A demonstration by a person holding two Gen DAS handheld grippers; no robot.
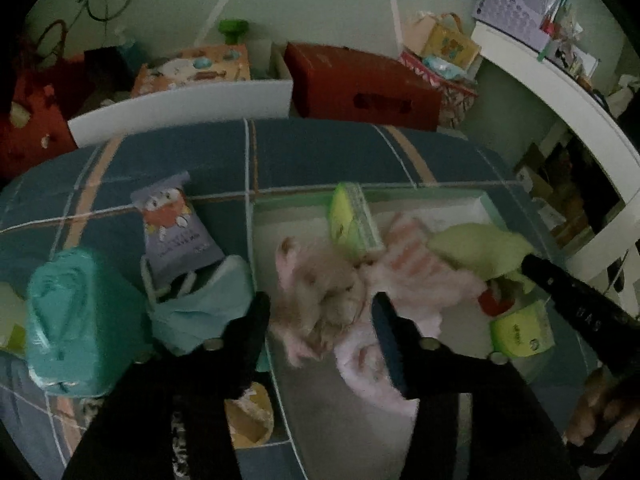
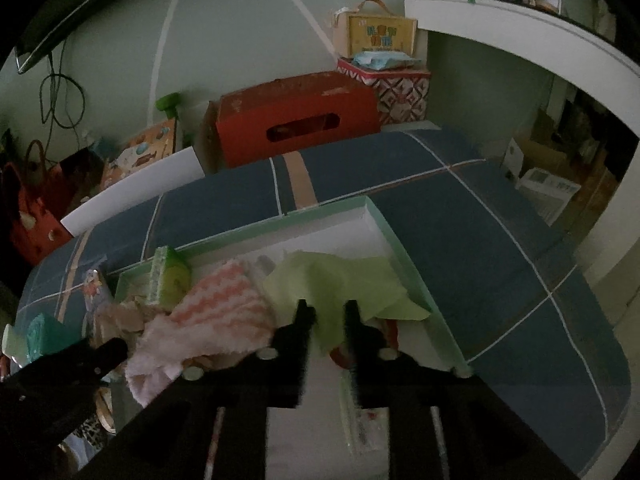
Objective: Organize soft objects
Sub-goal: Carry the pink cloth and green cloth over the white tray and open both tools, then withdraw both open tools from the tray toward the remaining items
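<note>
**Both grippers open over the tray of soft things**

The left gripper (image 1: 320, 312) stands half open, nothing pinched; the pale plush toy (image 1: 324, 296) lies between and just beyond its fingers, inside the shallow tray (image 2: 404, 256). The right gripper (image 2: 324, 308) is narrowly parted, a fold of the light green cloth (image 2: 340, 280) lying between its tips, not visibly pressed. Left of that lies the pink striped towel (image 2: 228, 300). Farther off stands a green sponge pack (image 1: 354, 216).
</note>
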